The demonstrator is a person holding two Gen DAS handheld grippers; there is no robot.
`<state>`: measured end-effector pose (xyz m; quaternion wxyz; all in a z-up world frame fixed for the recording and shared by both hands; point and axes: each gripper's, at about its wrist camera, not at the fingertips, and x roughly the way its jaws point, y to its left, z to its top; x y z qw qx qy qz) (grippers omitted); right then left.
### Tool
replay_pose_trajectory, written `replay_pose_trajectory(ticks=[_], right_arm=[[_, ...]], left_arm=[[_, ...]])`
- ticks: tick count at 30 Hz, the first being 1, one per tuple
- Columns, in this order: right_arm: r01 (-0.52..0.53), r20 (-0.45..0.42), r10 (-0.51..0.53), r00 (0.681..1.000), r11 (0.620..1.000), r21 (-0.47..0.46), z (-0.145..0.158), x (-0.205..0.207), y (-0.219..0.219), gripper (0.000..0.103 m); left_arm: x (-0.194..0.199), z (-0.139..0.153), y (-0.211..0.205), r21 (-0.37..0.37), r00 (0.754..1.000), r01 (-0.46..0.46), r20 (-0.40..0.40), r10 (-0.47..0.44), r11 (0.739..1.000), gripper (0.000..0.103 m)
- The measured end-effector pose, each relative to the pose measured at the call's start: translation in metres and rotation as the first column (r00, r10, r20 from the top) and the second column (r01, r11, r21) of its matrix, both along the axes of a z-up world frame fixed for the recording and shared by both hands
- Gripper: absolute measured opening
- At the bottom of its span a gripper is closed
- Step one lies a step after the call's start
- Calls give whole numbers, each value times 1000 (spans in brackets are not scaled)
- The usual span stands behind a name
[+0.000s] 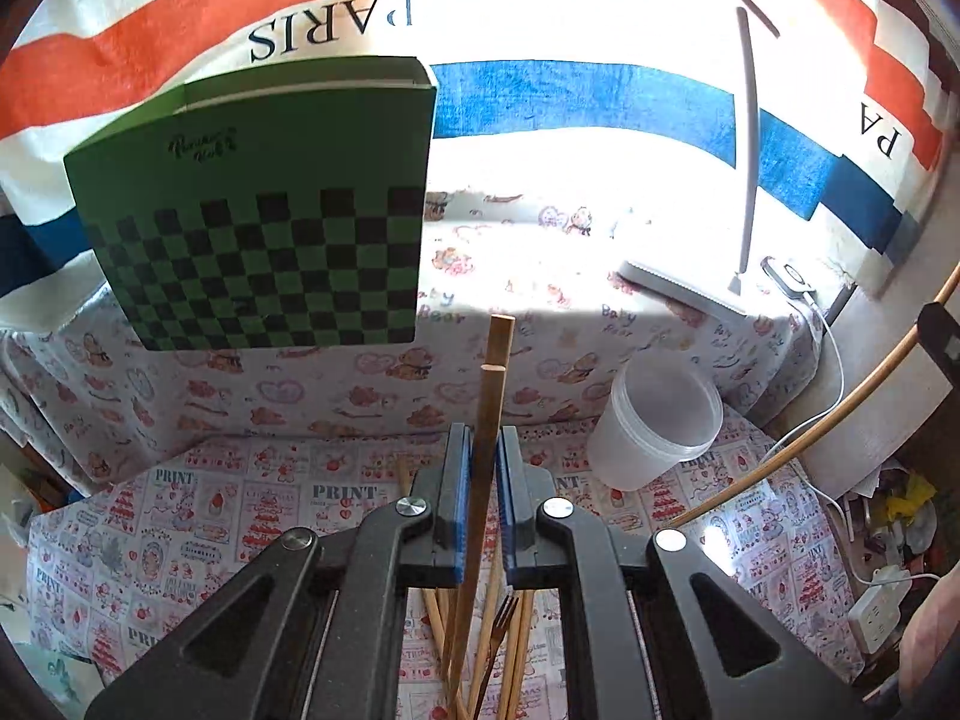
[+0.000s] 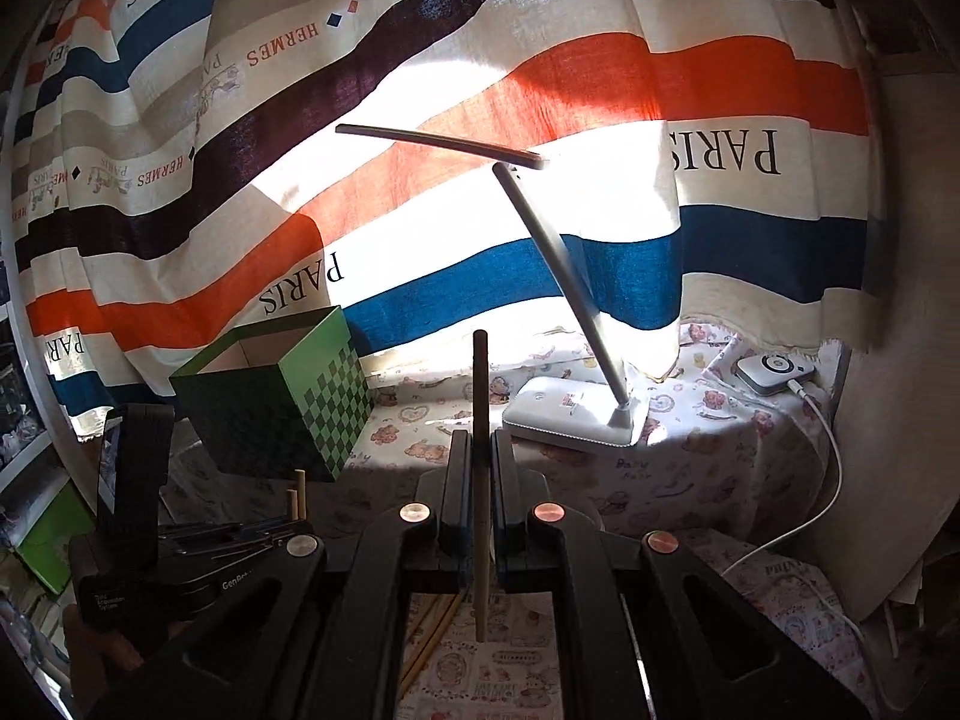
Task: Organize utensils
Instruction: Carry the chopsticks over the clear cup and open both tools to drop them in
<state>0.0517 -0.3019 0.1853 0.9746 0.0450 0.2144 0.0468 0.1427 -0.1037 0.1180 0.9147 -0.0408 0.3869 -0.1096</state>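
My left gripper [image 1: 483,450] is shut on two wooden chopsticks [image 1: 489,408] that stand upright between its blue pads, lifted above the table. Below it several more chopsticks [image 1: 447,642] and a small fork [image 1: 501,624] lie on the printed tablecloth [image 1: 198,516]. A clear plastic cup [image 1: 657,420] stands tilted to the right of the gripper. My right gripper [image 2: 480,450] is shut on a single wooden chopstick [image 2: 480,396] held upright. The left gripper [image 2: 180,552] with its chopstick tips also shows at the lower left of the right wrist view.
A green checkered open box [image 1: 264,216] stands on the raised ledge at back left; it also shows in the right wrist view [image 2: 282,396]. A white desk lamp [image 2: 576,414] and a small white device [image 2: 774,372] with a cable sit on the ledge at right. A striped curtain hangs behind.
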Motion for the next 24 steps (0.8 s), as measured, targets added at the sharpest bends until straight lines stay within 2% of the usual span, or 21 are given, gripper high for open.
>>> replay_pose_trajectory(ticks=[3,6,9,12,14,17,20,22,24], right_arm=[[11,32,-12,999,1000,15,2,0,-9,6],[8,56,-10,998,999,39,4,0,-18,6],[21,86,-24,996,999,38,7,-3,-23,6],[25,110,-29,994,999,36,8,-4,-25,6],[20,126,-27,992,998,51,7,-4,-28,6],[32,165,-43,985,997,68,3,-1,-33,6],[96,235,-105,966,994,50,-3,3,-34,6],[98,234,-108,966,994,55,-8,10,-36,6],[122,234,-138,962,989,81,-13,15,-41,6]], left_arm=[[-2,8,-1,-2,1000,3,0,-3,1000,7],[-4,26,-8,4,998,3,57,-4,1000,7],[-9,44,-10,-27,992,-2,129,5,1000,6],[-22,61,-4,-120,961,-27,269,59,992,6],[-29,67,-2,-156,939,-28,334,79,987,6],[-39,74,-2,-220,904,18,420,79,975,6],[-44,79,-3,-296,881,38,460,108,954,6],[-49,82,-6,-344,871,89,482,95,935,6],[-52,87,-14,-333,856,120,512,72,935,6]])
